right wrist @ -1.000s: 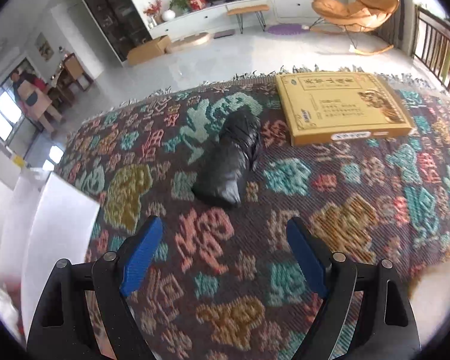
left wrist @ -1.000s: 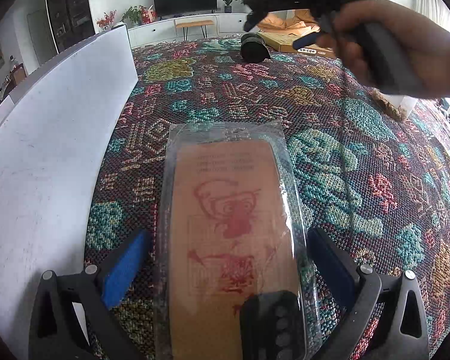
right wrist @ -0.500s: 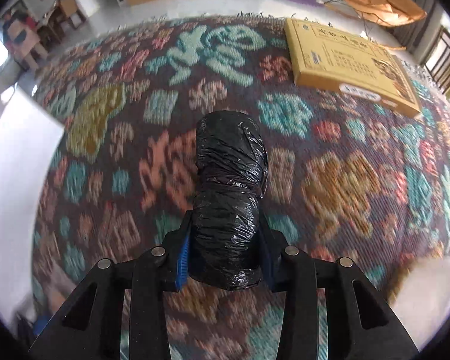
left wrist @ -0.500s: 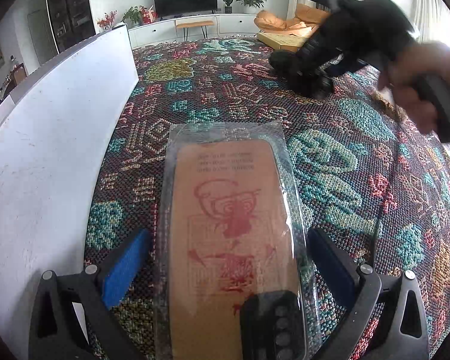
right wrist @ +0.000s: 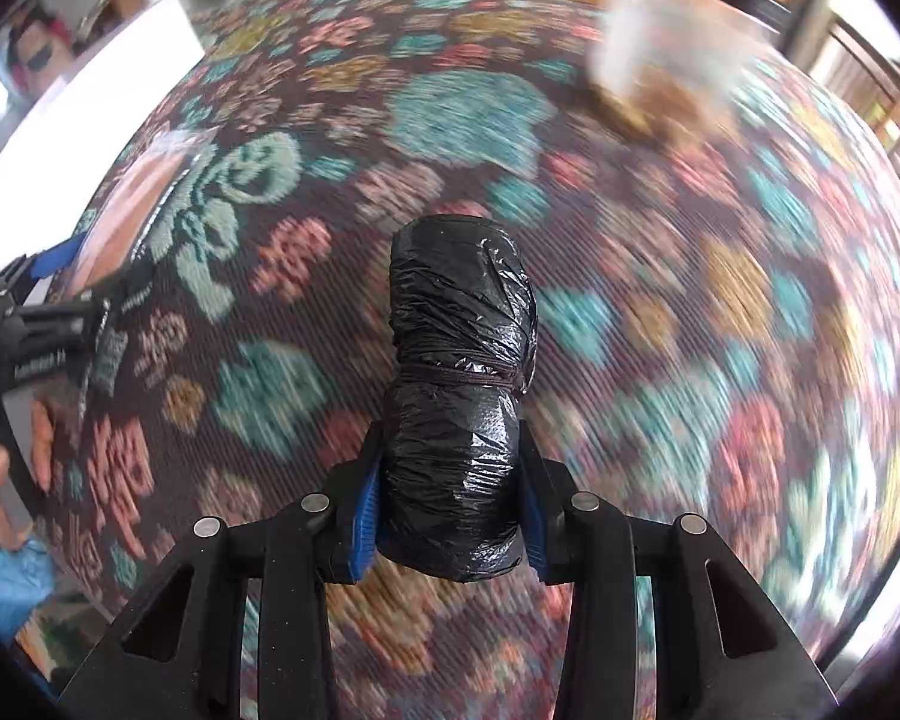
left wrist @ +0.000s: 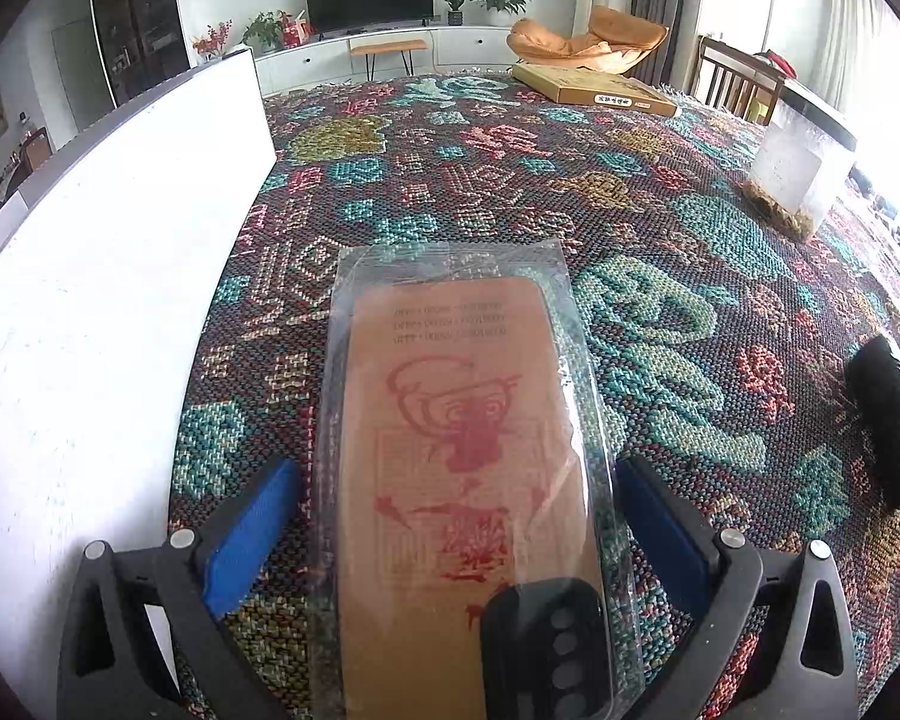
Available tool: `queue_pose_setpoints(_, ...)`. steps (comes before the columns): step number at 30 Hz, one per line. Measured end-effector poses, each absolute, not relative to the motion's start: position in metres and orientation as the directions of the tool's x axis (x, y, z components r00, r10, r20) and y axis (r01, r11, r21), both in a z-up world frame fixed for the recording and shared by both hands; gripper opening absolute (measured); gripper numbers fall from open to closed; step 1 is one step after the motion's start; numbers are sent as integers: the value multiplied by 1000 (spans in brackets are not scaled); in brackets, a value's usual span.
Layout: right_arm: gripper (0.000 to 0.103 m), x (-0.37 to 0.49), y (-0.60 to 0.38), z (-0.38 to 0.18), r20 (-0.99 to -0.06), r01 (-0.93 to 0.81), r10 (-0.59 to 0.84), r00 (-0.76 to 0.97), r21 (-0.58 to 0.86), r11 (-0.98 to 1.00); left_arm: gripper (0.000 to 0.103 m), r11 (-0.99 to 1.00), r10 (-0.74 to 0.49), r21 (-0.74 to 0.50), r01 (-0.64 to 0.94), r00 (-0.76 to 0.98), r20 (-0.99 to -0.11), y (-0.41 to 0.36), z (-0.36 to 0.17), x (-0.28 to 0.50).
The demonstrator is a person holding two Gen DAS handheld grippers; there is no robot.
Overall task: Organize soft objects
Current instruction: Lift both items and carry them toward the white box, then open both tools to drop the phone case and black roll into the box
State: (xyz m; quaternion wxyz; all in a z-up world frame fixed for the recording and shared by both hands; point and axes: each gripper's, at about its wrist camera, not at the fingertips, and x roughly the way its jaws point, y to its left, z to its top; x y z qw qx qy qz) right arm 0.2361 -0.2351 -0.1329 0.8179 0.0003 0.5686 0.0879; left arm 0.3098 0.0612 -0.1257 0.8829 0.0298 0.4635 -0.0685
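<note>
Packet (left wrist: 459, 420) on cloth (left wrist: 660, 240), beside board (left wrist: 120, 276)

left gripper (left wrist: 456, 516): black plastic frame showing 2 blue finger pads and silver round screws.
right gripper (right wrist: 450, 504): showing the same black frame, 2 blue pads, 4 silver screws in a row.
sleeve (right wrist: 0, 576): light blue fabric showing at the wrist.

My right gripper (right wrist: 450, 516), earlier hovering wide apart over the black bag roll (right wrist: 459, 414), is now clamping it and carrying it over the patterned cloth (right wrist: 660, 300).
</note>
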Motion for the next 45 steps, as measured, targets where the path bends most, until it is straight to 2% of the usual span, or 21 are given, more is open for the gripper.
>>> queue_pose_setpoints(3, 41, 226, -271, -134, -921, -14, 85, 380, 86, 996, 103, 988, -97, -15, 153, 550, -829, 62, -125, 309)
queue_pose_setpoints(7, 41, 258, -317, -131, -900, 124, -19, 435, 39, 992, 103, 997, -43, -5, 80, 493, -869, 58, -124, 312)
queue_pose_setpoints(9, 47, 276, -335, -138, -911, 119, 37, 410, 94, 988, 103, 998, -31, -1, 69, 434, -900, 57, -124, 318)
queue_pose_setpoints(10, 58, 279, -341, -136, -910, 109, 71, 409, 126, 986, 103, 997, -36, -4, 83, 390, -920, 57, -123, 324)
queue_pose_setpoints(12, 68, 287, -345, -131, -919, 103, 96, 383, 146, 984, 103, 993, -50, -12, 119, 319, -946, 58, -124, 331)
queue_pose_setpoints(17, 71, 294, -348, -128, -942, 84, 107, 319, 140, 987, 103, 989, -50, -2, 148, 321, -946, 58, -126, 328)
queue_pose_setpoints(18, 71, 297, -342, -131, -948, 67, 104, 301, 130, 989, 103, 989, -50, -2, 146, 323, -945, 58, -126, 327)
queue_pose_setpoints(19, 66, 303, -334, -133, -953, 47, 79, 294, 97, 994, 103, 989, -50, -1, 148, 323, -945, 58, -127, 327)
queue_pose_setpoints(20, 56, 306, -332, -133, -955, 45, 45, 293, 61, 997, 103, 988, -51, -1, 156, 318, -947, 58, -126, 327)
queue_pose_setpoints(21, 39, 303, -340, -133, -956, 63, 43, 291, 63, 996, 103, 986, -53, 0, 168, 307, -950, 57, -126, 327)
queue_pose_setpoints(25, 39, 317, -365, -122, -936, 167, 11, 353, 75, 983, 101, 985, -64, -13, 172, 294, -954, 55, -125, 328)
queue_pose_setpoints(26, 39, 320, -370, -118, -929, 181, 17, 369, 89, 979, 94, 984, -69, -14, 176, 313, -947, 54, -123, 328)
queue_pose_setpoints(27, 39, 323, -375, -115, -922, 191, 25, 386, 106, 976, 80, 983, -82, -20, 184, 333, -939, 52, -119, 326)
queue_pose_setpoints(28, 39, 325, -379, -110, -914, 199, 31, 405, 122, 972, 76, 982, -95, -31, 187, 345, -934, 50, -115, 326)
queue_pose_setpoints(30, 39, 326, -388, -107, -903, 202, 33, 428, 131, 970, 76, 976, -170, -111, 188, 338, -926, 46, -108, 331)
queue_pose_setpoints(34, 39, 336, -406, -132, -938, 220, -7, 347, 73, 973, 76, 969, -209, -142, 203, 364, -908, 31, -99, 333)
queue_pose_setpoints(36, 39, 339, -410, -132, -936, 234, 3, 352, 92, 968, 76, 962, -248, -181, 207, 373, -894, 26, -91, 332)
queue_pose_setpoints(40, 39, 336, -401, -105, -925, 205, 17, 381, 103, 973, 76, 942, -326, -250, 224, 430, -842, 33, -51, 325)
queue_pose_setpoints(43, 39, 326, -365, -70, -906, 104, 48, 421, 100, 989, 76, 934, -354, -273, 230, 488, -798, 48, -15, 318)
queue_pose_setpoints(45, 39, 322, -321, -44, -886, 5, 118, 449, 135, 991, 76, 936, -351, -274, 221, 520, -779, 64, 5, 312)
